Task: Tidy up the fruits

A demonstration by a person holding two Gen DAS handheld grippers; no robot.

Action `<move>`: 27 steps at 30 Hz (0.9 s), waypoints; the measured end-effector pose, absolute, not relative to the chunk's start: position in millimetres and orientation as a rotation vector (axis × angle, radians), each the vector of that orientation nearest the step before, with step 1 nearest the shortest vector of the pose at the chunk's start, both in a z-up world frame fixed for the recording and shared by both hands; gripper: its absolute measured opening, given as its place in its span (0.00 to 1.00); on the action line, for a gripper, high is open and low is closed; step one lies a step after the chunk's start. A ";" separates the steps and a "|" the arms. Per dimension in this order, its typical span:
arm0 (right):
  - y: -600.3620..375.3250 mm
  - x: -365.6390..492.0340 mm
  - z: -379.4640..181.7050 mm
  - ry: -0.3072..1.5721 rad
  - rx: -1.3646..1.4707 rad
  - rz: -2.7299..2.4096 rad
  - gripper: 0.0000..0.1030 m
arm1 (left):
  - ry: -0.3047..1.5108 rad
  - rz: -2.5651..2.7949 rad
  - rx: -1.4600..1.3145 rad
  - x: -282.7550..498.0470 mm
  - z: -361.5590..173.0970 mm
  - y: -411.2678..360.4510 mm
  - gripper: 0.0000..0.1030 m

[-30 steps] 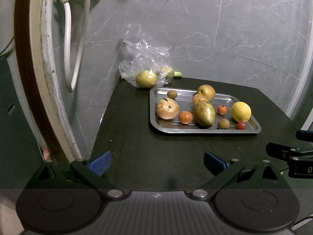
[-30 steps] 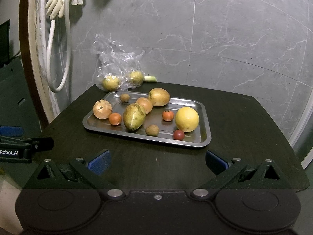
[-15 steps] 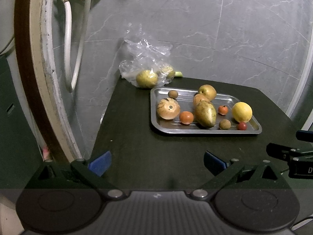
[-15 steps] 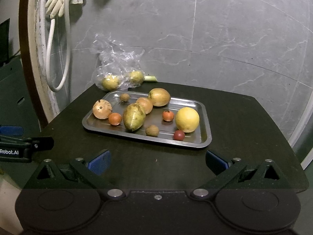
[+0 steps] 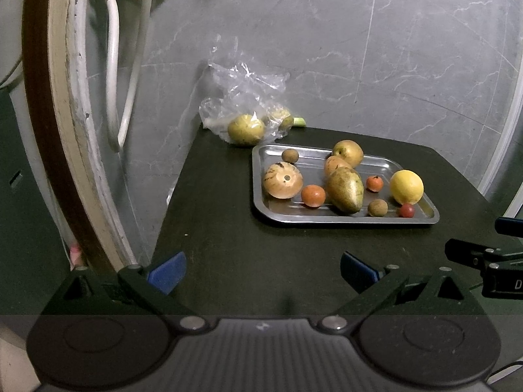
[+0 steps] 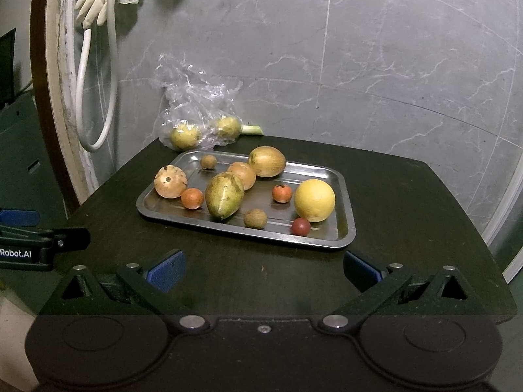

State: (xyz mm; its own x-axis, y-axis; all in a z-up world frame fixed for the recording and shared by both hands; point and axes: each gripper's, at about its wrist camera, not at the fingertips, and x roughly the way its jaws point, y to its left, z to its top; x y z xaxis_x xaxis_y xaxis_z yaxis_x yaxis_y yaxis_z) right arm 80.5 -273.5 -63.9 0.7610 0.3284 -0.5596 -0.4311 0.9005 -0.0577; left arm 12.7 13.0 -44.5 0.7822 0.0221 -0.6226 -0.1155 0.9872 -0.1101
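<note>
A steel tray (image 5: pixel 258 176) (image 6: pixel 343 183) sits on the dark table and holds several fruits: a green-yellow mango (image 5: pixel 345 189) (image 6: pixel 224 194), a yellow lemon (image 5: pixel 406 187) (image 6: pixel 314 200), a striped round melon (image 5: pixel 282 180) (image 6: pixel 170 181), small orange and red fruits, and brown longans. Behind the tray lies a clear plastic bag (image 5: pixel 242 104) (image 6: pixel 196 98) with yellow-green fruit inside. My left gripper (image 5: pixel 263 266) hovers open over the table's front left, well short of the tray. My right gripper (image 6: pixel 264 266) is open too, just before the tray's near rim. Both are empty.
The dark table (image 5: pixel 212 228) (image 6: pixel 408 202) stands against a grey marble wall. A white hose (image 5: pixel 112 75) and a rubber glove (image 6: pixel 93 3) hang on a curved frame at left. Each gripper's body shows at the edge of the other's view.
Both views have barely shifted; the tray sits slightly lower and nearer in the left wrist view. Both grippers stay open and empty.
</note>
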 end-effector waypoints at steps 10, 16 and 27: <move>-272.3 85.7 -64.3 0.582 -0.206 0.406 0.99 | 0.705 0.057 -0.163 23.3 -44.2 11.3 0.99; -277.0 89.1 -64.8 0.588 -0.211 0.392 0.99 | 0.691 0.026 -0.167 26.6 -42.9 6.2 0.99; -277.9 94.5 -67.3 0.602 -0.211 0.394 0.99 | 0.722 0.037 -0.164 33.2 -46.3 3.7 0.99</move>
State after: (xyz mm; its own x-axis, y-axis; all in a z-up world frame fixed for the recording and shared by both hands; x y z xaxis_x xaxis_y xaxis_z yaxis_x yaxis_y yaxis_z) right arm 94.5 -277.9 -67.3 0.7528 0.2979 -0.5870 -0.4190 0.9046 -0.0782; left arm 33.2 3.7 -46.3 0.7502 -0.0227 -0.6608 -0.0902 0.9865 -0.1364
